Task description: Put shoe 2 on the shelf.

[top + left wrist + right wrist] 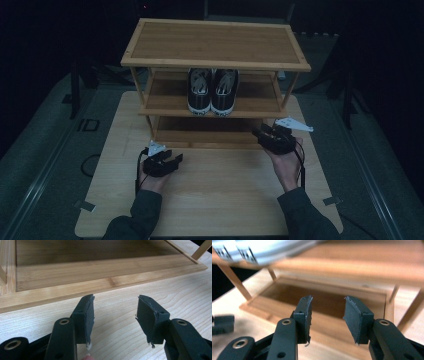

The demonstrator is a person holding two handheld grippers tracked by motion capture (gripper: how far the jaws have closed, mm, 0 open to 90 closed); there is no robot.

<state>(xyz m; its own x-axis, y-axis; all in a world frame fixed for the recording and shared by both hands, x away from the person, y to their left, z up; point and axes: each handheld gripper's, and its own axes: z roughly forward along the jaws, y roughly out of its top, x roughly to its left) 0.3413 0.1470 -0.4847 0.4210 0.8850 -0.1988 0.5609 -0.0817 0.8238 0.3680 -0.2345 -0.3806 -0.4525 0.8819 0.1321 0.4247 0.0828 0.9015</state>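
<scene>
Figure: a three-tier wooden rack [215,45] stands at the upper centre of the frame on the desk [210,200], with a pair of shoes [212,90] on its middle shelf, toes to the back and heels at the front edge. The left tongs [175,159], at lower left, lie low over the desk just before the rack's bottom shelf [100,272], jaws wide apart and empty. The right tongs [260,134], at centre right beside the rack's front right leg, point toward the bottom shelf [322,297]; their jaws stand partly open with nothing between them, and the shoe soles [259,250] blur across the upper left of the right gripper view. Both forearms enter from the bottom edge, the left palm down, the right turned inward. Judged from this layout, the step in hand is an approach, nothing yet gripped; the next move likely calls for raising the tongs to the middle shelf and closing on the heels.
</scene>
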